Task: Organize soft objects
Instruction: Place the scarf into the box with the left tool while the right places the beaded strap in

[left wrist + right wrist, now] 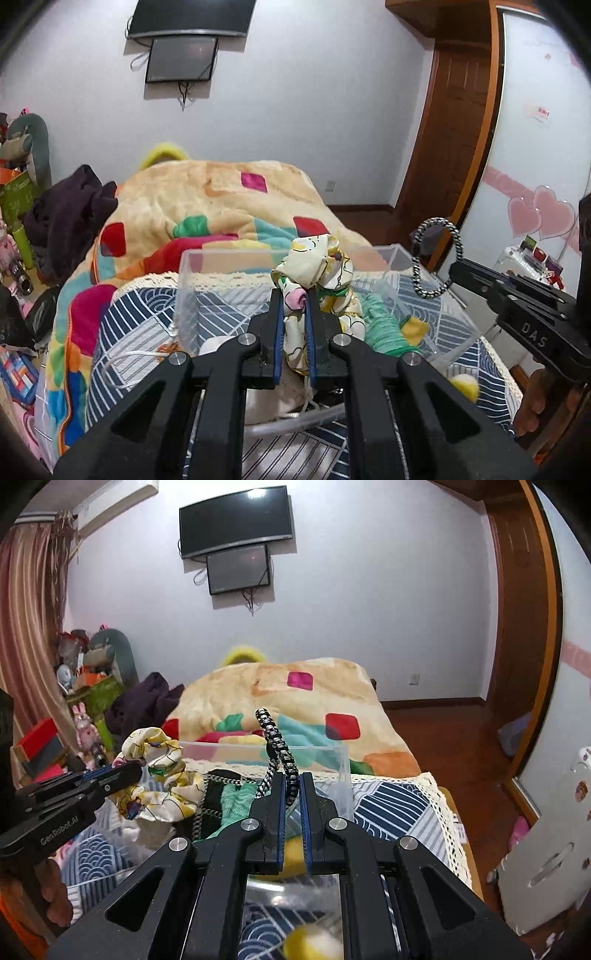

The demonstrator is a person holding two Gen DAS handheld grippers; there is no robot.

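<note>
Nearest us, left gripper (294,306) pinches the floral scrunchie (317,273) above the clear bin (400,254). We should lower before releasing. Rightward, right gripper (291,790) clamps the braided hair tie (275,734); we keep them apart.

A home bedroom. A bed fills the middle of both views, covered by a plush blanket (207,206) in beige with coloured patches and, nearer the cameras, a blue-and-white patterned bedspread (388,805) edged in white lace. Two dark screens, a larger television (236,520) above a smaller monitor (238,568), hang on the pale wall with loose cables. Striped curtains (33,635) hang at the left; a wooden door frame (450,122) and a sliding wardrobe panel with pink heart decals (539,214) stand at the right. Stuffed toys (110,653) and boxes are piled beside the bed, next to a heap of dark clothing (70,214).
</note>
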